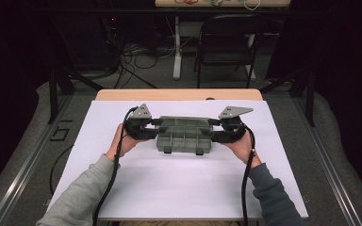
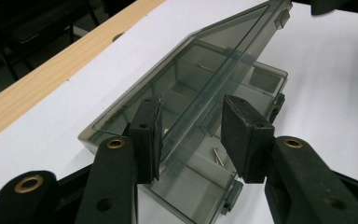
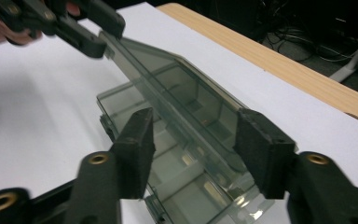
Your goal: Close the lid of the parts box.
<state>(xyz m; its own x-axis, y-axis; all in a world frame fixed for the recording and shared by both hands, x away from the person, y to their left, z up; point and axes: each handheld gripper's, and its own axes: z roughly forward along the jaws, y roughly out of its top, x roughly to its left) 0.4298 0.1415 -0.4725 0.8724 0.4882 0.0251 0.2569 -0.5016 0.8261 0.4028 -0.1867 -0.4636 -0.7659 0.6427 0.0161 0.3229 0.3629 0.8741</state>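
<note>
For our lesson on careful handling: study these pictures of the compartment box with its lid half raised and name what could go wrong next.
1. The lid stands between the open jaws of the left gripper and right gripper, ungripped; it may drop shut.
2. A small pin lies loose in the box; a jolt could throw it out.

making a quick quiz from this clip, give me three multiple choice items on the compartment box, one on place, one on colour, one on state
1. Where does the compartment box rest?
A. on the white table top
B. on the chair
C. on the floor

2. What colour is the box?
A. bright red
B. see-through smoky grey
C. solid yellow

3. How is the lid?
A. shut flat
B. taken off and lying apart
C. raised partway, tilted

Answers:
1. A, the high view shows it on the white surface between the left hand-held gripper and the right hand-held gripper.
2. B, the dividers show through the grey walls.
3. C, both gripper views show the lid slanting above the open base.
</note>
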